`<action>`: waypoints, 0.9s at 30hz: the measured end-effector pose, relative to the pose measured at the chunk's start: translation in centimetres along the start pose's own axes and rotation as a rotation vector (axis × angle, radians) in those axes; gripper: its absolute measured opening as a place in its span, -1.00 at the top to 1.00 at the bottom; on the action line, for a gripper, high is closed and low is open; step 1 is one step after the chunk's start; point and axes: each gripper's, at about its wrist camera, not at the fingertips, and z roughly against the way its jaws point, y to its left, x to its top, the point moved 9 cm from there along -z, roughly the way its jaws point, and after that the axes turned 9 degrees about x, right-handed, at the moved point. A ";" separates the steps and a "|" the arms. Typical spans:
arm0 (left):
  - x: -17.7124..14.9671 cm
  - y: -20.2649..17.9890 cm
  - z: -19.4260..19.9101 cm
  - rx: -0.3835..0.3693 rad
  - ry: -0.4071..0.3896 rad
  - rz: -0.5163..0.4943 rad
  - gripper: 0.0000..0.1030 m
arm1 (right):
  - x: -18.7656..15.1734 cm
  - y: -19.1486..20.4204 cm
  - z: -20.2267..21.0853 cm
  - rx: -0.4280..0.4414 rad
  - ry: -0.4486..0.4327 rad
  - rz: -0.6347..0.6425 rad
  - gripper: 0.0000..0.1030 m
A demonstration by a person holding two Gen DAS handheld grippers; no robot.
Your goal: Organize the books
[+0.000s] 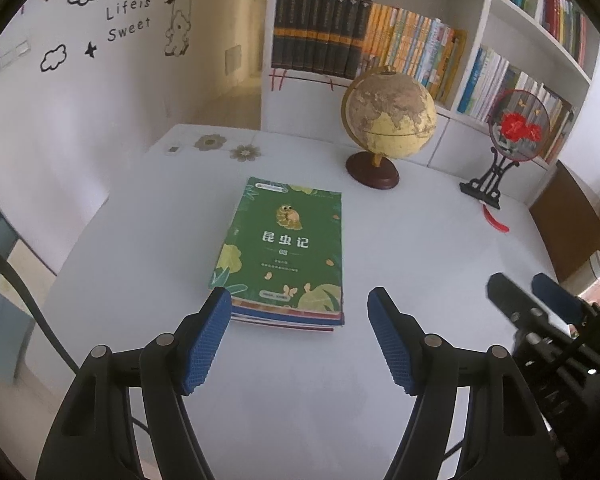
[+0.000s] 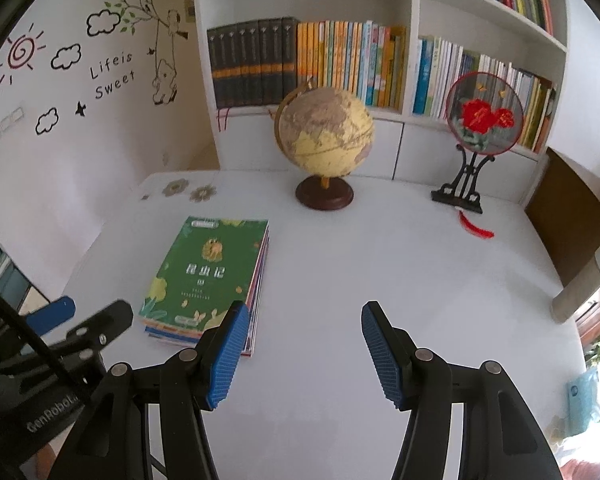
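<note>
Your left claw [image 1: 300, 300] hangs spread and empty just in front of the stack of books [image 1: 284, 252], its left pad at the stack's near left corner. Your right claw [image 2: 304, 312] is also spread, holding nothing, to the right of the stack, with its left pad crossing the stack's near right corner in the view. The stack lies flat on the white surface [image 1: 420, 248], green cover on top, in front of the globe [image 1: 388, 116] and left of the fan ornament [image 2: 482, 120].
</note>
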 end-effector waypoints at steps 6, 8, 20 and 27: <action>0.1 0.7 -0.4 0.025 -0.005 -0.007 -0.34 | 0.2 -0.4 -0.4 -0.012 0.005 -0.011 -0.12; 0.2 1.0 -0.4 0.024 -0.009 -0.004 -0.34 | 0.2 -0.2 -0.5 -0.007 0.007 -0.016 -0.12; 0.5 2.0 -1.2 0.038 -0.014 0.003 -0.34 | 0.3 1.0 -1.9 0.003 0.024 -0.008 -0.13; 0.8 2.0 -1.7 0.033 -0.010 0.002 -0.34 | 0.2 0.7 -2.5 0.003 0.040 -0.030 -0.13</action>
